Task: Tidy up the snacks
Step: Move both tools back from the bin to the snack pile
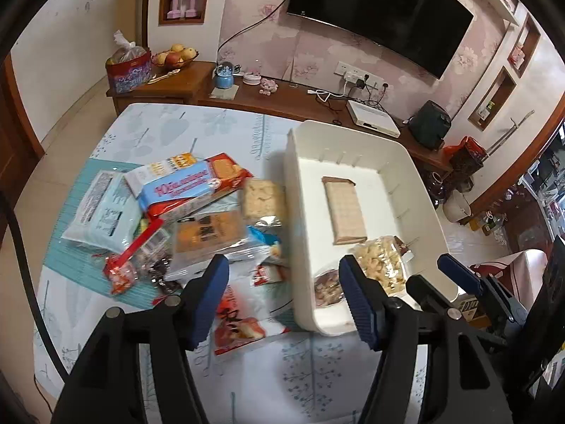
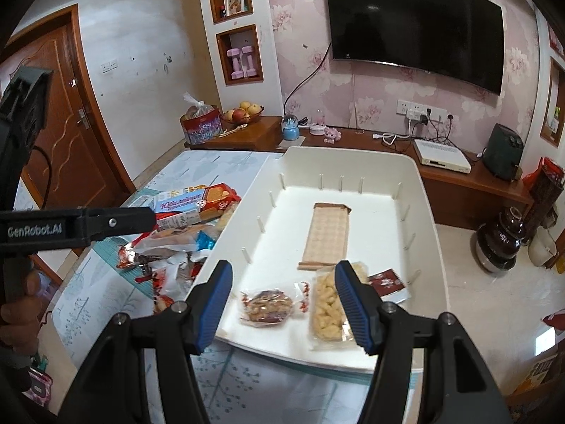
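A white bin (image 1: 353, 134) stands on the table and holds a long wafer bar (image 1: 344, 212), a clear pack of pale puffs (image 1: 383, 265) and a small nut-cake pack (image 2: 268, 305). A dark red sachet (image 2: 386, 279) lies by the puffs. Left of the bin is a heap of snacks: a blue and red biscuit box (image 1: 190, 183), a light blue pack (image 1: 102, 212), a cracker pack (image 1: 263, 198) and a red and white pack (image 1: 240, 321). My left gripper (image 1: 286, 304) hangs open over the bin's near left corner, holding nothing. My right gripper (image 2: 284, 305) is open above the bin's near end, empty.
The table (image 1: 169, 127) has a leaf-print cloth and a teal mat (image 1: 70, 247) under the heap. Behind it runs a low wooden cabinet (image 2: 459, 180) with a fruit bowl (image 2: 243, 113), a white box and cables. A TV (image 2: 413, 24) hangs above. A hand (image 2: 17, 314) holds the left gripper.
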Demonstrator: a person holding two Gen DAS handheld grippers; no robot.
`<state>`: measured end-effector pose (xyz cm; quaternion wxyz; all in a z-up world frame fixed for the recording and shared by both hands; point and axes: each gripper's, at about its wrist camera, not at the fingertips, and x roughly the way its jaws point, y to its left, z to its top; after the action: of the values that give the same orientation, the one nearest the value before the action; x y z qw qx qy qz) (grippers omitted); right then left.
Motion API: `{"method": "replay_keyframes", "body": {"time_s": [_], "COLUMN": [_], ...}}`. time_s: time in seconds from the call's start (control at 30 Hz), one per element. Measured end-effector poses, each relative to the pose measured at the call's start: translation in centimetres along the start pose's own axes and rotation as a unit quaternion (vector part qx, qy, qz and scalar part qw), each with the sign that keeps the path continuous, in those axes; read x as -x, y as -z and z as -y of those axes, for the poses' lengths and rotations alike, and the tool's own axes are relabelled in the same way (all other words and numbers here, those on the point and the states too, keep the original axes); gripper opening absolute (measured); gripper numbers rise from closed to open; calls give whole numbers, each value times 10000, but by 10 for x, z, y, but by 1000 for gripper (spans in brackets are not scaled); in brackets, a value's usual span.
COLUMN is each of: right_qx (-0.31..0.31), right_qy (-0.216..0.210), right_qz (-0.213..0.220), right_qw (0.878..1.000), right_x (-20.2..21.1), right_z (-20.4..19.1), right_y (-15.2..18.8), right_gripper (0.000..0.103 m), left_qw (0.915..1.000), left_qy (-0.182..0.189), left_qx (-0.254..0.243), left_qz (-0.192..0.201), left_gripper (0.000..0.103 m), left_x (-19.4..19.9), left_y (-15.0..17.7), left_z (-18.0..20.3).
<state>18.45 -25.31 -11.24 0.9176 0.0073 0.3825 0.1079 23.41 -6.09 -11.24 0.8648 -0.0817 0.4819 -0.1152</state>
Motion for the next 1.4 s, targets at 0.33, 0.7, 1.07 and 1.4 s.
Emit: {"method": "replay_keyframes", "body": {"time_s": [0.33,0.7,1.07,1.4], "right_qx": [-103,-378,-320,-144], "right_qy": [101,357,659,801], "right_qz": [21,119,252,152], "right_qw": [9999,9986,9970,9966], "right_x": [-6,-12,-22,-47], "right_z": [-42,-95,-140,-169], "right_y": [-2,1,12,34], "right_gripper": [61,61,68,69], "left_qw": [9998,9974,9907,9830], "left_qy": [-47,-112,-238,-407], "left_qx": [-146,-642,-1208,-1579], "left_qz": [-113,-297,-580,-843], "left_gripper": [74,80,81,81], "left_x": [12,19,11,-24], "left_y": [4,3,7,20], "left_z": [-48,-91,-130,-154]}}
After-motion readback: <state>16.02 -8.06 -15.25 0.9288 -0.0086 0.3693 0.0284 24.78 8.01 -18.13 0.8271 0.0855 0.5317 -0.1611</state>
